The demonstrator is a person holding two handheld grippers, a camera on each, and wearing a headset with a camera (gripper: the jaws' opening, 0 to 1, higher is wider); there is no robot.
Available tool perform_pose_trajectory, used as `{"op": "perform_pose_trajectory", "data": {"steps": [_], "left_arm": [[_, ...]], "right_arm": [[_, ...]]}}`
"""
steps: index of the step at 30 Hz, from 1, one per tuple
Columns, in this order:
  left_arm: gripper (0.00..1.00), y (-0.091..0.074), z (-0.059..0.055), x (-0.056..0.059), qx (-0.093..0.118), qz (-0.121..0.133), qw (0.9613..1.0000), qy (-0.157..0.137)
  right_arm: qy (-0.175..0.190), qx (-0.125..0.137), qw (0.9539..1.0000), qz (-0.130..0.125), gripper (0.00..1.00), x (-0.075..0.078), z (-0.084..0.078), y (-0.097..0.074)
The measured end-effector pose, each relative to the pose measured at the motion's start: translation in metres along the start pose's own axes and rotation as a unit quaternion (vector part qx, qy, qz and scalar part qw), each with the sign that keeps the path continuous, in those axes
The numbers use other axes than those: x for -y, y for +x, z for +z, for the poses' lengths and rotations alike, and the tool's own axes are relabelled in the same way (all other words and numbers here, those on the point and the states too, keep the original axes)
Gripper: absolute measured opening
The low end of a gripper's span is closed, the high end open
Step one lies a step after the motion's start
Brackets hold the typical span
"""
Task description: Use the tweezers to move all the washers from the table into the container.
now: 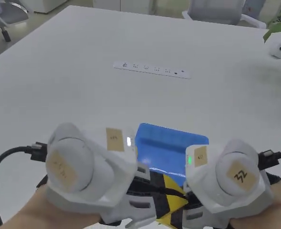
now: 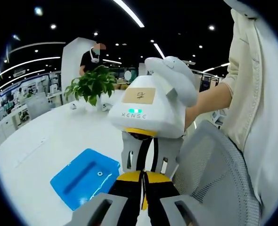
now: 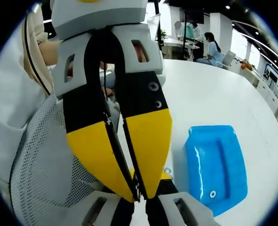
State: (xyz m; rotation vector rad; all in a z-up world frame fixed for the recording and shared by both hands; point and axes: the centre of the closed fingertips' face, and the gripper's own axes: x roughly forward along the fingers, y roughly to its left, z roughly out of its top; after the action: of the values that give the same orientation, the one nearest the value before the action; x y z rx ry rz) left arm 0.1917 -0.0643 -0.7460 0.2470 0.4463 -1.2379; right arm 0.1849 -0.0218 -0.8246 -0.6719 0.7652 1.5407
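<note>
The blue container (image 1: 171, 143) lies on the white table just beyond my two grippers, with one washer (image 2: 100, 173) (image 3: 213, 193) on its floor. My left gripper (image 3: 135, 195) and right gripper (image 2: 146, 162) point at each other, tip to tip, close in front of the person. The left gripper (image 2: 143, 183) has its yellow-tipped jaws pressed together on a thin dark strip that looks like the tweezers (image 3: 111, 136). The right gripper (image 3: 139, 209) has its jaws close together, and their tips are largely hidden behind the left jaws. A small ring, seemingly a washer (image 3: 167, 170), lies on the table beside the jaws.
A white power strip (image 1: 151, 69) lies across the table's middle. A potted plant (image 2: 91, 84) stands at the far right corner, and office chairs stand beyond the far edge. A mesh chair back (image 2: 214, 179) sits right behind the grippers. People stand in the background.
</note>
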Motion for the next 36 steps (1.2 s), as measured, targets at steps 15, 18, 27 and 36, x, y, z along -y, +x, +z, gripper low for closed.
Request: {"op": "perform_pose_trajectory", "data": {"steps": [15,18,27,36], "left_arm": [[0.00,-0.022,-0.034,-0.019,-0.066,0.018,0.9975,0.019],[0.00,-0.021,-0.037,-0.021,-0.088,0.018,0.9953,0.036],[0.00,-0.022,-0.037,-0.019,-0.142,0.008,0.9859,0.088],[0.00,-0.027,-0.037,-0.027,-0.166,0.014,0.9806,0.103]], "right_arm": [[0.033,0.103,0.9936,-0.033,0.07,0.014,0.006,0.017],[0.038,0.112,0.9921,-0.042,0.08,0.018,0.006,0.020],[0.046,0.137,0.9888,-0.038,0.08,0.018,0.014,0.023],[0.046,0.152,0.9866,-0.034,0.08,0.022,0.024,0.027]]}}
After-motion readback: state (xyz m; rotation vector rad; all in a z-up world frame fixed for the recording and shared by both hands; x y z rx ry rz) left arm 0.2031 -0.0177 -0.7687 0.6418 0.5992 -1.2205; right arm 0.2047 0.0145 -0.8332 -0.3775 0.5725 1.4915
